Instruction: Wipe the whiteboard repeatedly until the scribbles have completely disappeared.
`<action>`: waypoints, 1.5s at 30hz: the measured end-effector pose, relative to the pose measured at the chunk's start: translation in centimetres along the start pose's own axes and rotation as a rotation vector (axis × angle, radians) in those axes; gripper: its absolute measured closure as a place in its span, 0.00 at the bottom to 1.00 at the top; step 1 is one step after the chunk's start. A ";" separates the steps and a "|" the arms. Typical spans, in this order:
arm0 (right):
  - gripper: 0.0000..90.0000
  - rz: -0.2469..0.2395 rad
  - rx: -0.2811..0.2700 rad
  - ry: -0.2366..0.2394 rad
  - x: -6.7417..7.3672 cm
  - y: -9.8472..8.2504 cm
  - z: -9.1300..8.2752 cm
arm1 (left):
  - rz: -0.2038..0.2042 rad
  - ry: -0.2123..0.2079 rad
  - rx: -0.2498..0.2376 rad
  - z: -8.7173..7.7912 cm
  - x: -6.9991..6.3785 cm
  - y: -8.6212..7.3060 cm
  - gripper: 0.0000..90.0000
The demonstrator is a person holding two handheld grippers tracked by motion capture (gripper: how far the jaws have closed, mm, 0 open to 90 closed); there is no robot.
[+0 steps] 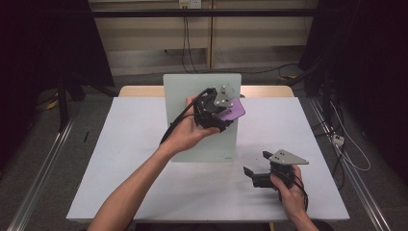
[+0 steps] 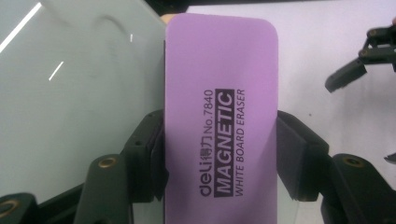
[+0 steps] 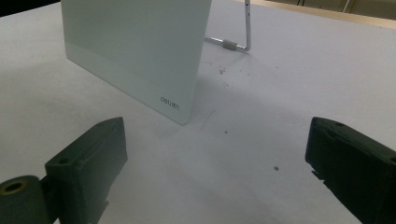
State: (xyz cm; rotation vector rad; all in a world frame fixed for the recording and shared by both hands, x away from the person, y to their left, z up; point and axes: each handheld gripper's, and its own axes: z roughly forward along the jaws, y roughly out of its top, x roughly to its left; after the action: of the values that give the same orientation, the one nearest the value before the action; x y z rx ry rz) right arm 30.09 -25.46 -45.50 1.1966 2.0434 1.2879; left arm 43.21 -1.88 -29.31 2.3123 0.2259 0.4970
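Note:
A purple magnetic whiteboard eraser sits clamped between the jaws of my left gripper, its printed face toward the camera. In the high view the eraser is held in front of the right part of a pale glass whiteboard that stands tilted on the table. The board fills the left of the left gripper view. My right gripper rests near the table's front right, jaws wide apart and empty, aimed at the board's lower corner.
The white table carries the board on a metal wire stand. Small dark specks dot the table near the board. A dark floor, rails and cables lie beyond the table edges.

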 end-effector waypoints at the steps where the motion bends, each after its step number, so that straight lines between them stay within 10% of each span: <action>1: 0.06 -0.001 0.000 0.000 0.0 0.0 0.0 | -0.009 0.003 -0.004 -0.3 0.3 0.1 0.45; 18: 0.06 -0.002 0.000 0.002 0.0 0.0 0.0 | -0.069 0.093 -0.102 -3.5 3.7 2.3 0.45; 35: 0.06 -0.006 0.002 0.001 0.0 0.0 0.0 | -0.011 0.016 -0.017 -1.4 1.3 0.3 0.45; 45: 0.06 -0.008 0.001 0.000 0.0 0.0 0.0 | -0.089 0.133 -0.088 -4.9 3.3 -1.9 0.45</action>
State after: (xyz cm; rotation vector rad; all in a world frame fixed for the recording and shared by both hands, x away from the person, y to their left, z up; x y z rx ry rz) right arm 30.09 -25.45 -45.52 1.1877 2.0478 1.2833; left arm 44.12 3.62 -26.55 2.1758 0.3620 0.6045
